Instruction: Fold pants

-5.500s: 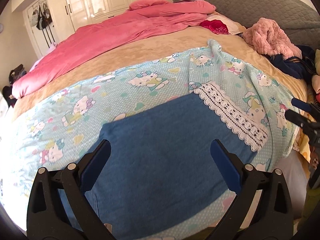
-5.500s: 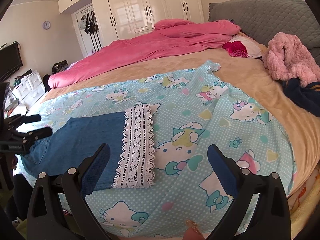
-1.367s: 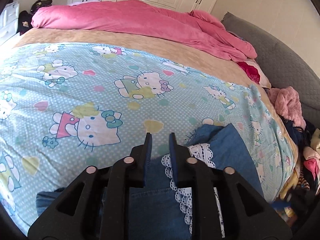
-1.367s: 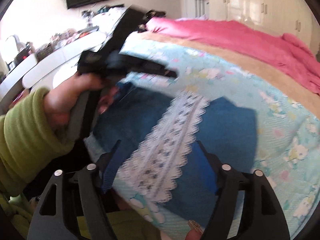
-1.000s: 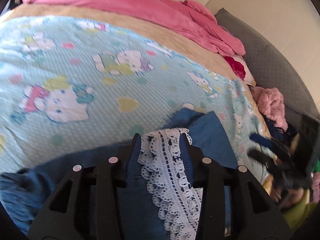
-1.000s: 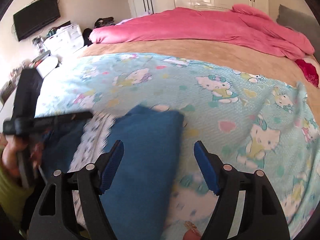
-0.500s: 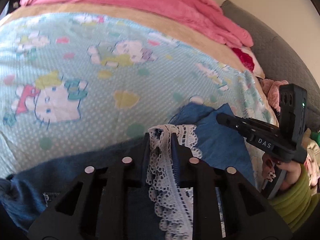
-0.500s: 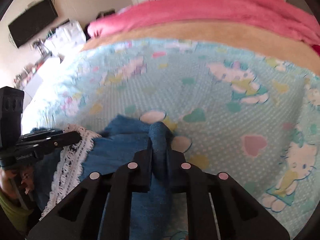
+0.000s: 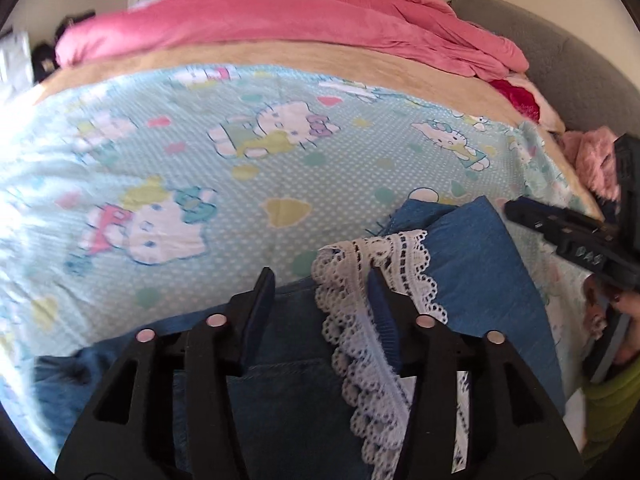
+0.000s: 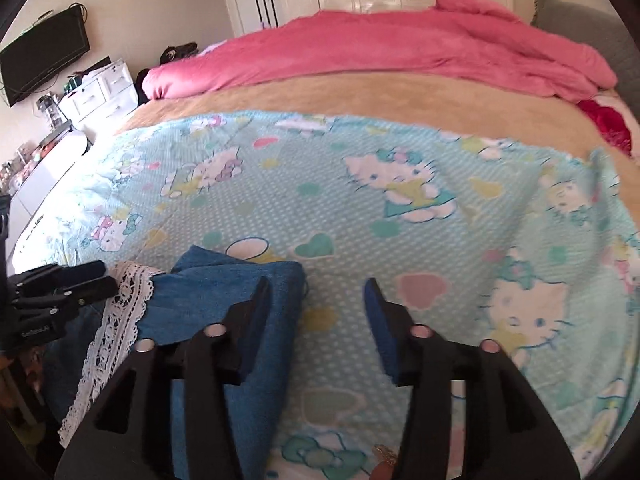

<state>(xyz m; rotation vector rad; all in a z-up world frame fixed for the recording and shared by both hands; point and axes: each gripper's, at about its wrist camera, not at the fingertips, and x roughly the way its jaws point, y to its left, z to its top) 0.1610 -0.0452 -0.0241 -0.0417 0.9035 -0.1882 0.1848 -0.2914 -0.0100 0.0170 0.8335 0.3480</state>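
Denim, soft and a bit weighty, is what I have here: the blue lace-trimmed pants [image 9: 480,280] lie folded over on the cartoon-cat sheet [image 9: 200,160] at the near edge of the bed, in front of both my tongs. My left gripper [image 9: 320,304] has just been opening; its jaws stand apart with the white lace hem [image 9: 372,320] draped loosely between them, not pinched. My right gripper [image 10: 316,312] has just been opening too, jaws apart over the folded corner, the cloth by the left jaw and nothing pressed. I judge the fabric limp enough to sag and slide off its fold, yet thick where doubled. The lace looks delicate and could snag, so I would grip the denim edge beside it, at the corners.
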